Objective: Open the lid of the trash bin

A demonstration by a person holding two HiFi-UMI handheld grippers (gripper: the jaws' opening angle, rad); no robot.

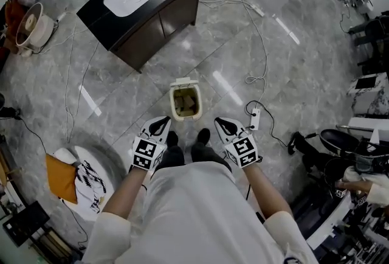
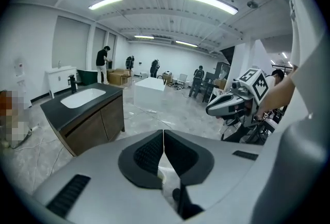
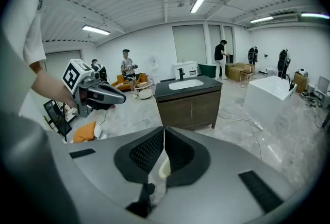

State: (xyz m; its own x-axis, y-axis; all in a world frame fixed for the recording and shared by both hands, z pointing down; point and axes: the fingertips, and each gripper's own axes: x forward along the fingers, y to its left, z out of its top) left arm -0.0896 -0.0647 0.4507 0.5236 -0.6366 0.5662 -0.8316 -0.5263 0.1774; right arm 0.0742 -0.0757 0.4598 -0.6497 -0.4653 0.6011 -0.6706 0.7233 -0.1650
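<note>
Cream trash bin [image 1: 185,112] below, lid [image 1: 183,82] up (foot-worked, probably); left gripper [image 1: 161,125], right gripper [image 1: 223,125] pressed shut, empty, held clear above.

The left gripper [image 2: 163,135] is hiding all but a pale sliver of the trash bin [image 2: 164,173], and the right gripper [image 3: 164,132] is doing likewise. The bin's contents are showing too small to tell.

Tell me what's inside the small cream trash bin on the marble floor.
Its lid raised, the small cream trash bin shows tan-brown crumpled material inside, perhaps a bag or paper; too small to tell. Anything beneath that is covered.
</note>
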